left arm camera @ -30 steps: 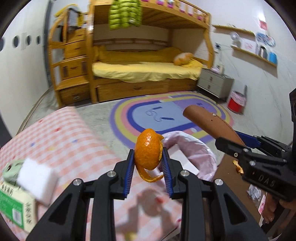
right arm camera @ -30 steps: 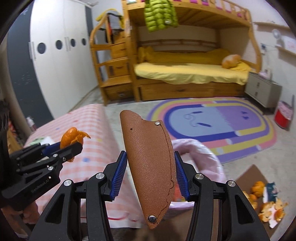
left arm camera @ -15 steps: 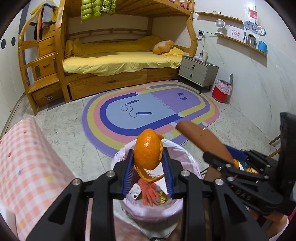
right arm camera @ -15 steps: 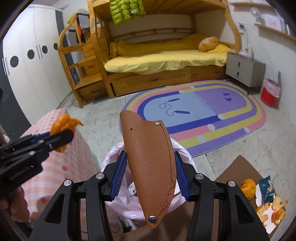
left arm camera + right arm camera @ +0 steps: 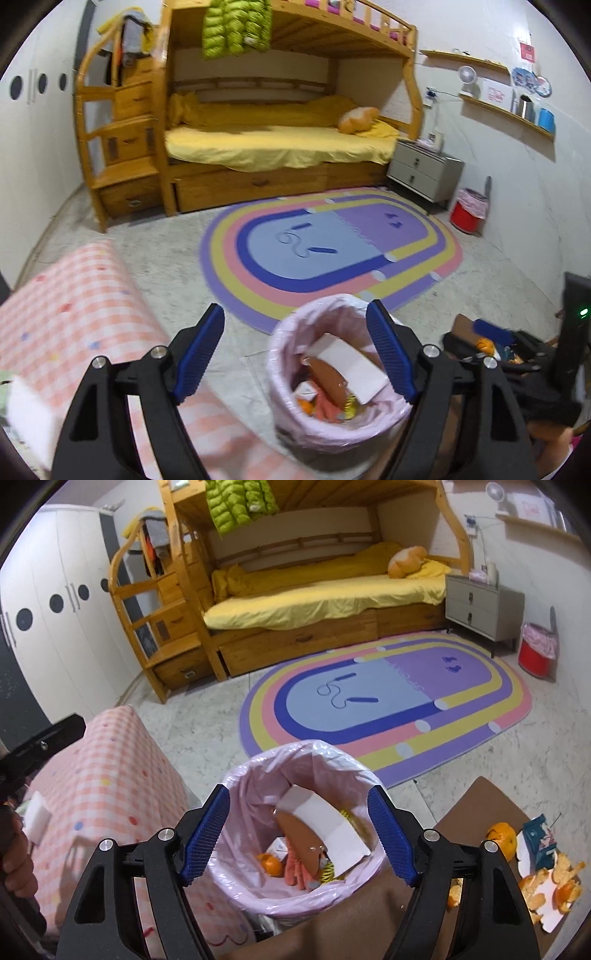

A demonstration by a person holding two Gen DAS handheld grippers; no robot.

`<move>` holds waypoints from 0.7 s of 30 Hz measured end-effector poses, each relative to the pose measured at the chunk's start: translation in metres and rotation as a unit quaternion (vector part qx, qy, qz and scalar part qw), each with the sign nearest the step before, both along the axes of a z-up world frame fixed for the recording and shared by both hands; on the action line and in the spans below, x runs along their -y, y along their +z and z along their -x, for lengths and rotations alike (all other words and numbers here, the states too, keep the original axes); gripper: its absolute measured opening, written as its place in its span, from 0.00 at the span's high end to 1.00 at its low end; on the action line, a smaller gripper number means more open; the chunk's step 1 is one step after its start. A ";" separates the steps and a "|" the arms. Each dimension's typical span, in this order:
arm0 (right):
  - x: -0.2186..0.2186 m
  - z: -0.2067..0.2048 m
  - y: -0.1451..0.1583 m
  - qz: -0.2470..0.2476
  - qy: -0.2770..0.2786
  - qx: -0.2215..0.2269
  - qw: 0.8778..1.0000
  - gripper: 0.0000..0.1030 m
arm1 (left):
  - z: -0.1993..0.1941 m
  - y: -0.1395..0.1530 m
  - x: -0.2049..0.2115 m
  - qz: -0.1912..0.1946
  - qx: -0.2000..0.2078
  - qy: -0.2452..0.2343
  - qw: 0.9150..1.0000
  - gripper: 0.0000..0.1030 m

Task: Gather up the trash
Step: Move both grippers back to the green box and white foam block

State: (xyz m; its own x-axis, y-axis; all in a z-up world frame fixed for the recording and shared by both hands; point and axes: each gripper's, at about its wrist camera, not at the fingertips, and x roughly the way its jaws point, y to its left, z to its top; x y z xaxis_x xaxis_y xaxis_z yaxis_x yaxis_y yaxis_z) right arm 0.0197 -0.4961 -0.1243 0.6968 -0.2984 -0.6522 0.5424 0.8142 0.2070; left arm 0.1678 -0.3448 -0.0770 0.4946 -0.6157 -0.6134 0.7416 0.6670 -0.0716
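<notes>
Left gripper [image 5: 295, 354] has its blue-padded jaws spread wide, nothing between them, above the round bin lined with a pink plastic bag [image 5: 291, 413]. Right gripper [image 5: 298, 834] is likewise wide apart and empty, directly over the same bin [image 5: 255, 775]. Inside the bin: brown leather sheath with rivets [image 5: 301, 840] leaning against a white folded card [image 5: 325, 821]; orange peel piece [image 5: 271, 864] low on the bin's left side, beside something pink and something yellow, too small to tell. From the left view the sheath [image 5: 328, 378] and white card [image 5: 349, 363] show too, with an orange bit [image 5: 306, 406] at the bottom.

Pink checked tablecloth [image 5: 110, 775] just left of the bin, with a white sponge block [image 5: 37, 816] on it. Brown cardboard sheet [image 5: 476, 808] right of the bin; more orange peels on white paper [image 5: 554, 890], a whole orange [image 5: 502, 836] and a dark teal snack wrapper [image 5: 541, 840] lie there. Rainbow oval rug [image 5: 388, 709] beyond the bin, wooden bunk bed with yellow sheets [image 5: 325, 594] behind that. Small red bin [image 5: 535, 653] far right of the rug.
</notes>
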 end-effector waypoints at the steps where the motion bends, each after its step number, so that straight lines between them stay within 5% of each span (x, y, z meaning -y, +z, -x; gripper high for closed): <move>1: -0.002 0.001 0.005 0.002 0.003 0.002 1.000 0.26 | -0.001 0.005 -0.008 -0.001 0.004 0.011 1.000 0.25; 14: -0.119 -0.021 0.063 0.009 0.140 0.019 0.990 0.28 | 0.009 0.016 -0.157 -0.055 0.020 0.115 0.992 0.24; 21: -0.199 -0.058 0.078 0.016 0.218 0.021 0.975 0.28 | 0.004 0.014 -0.241 -0.048 0.022 0.190 0.980 0.23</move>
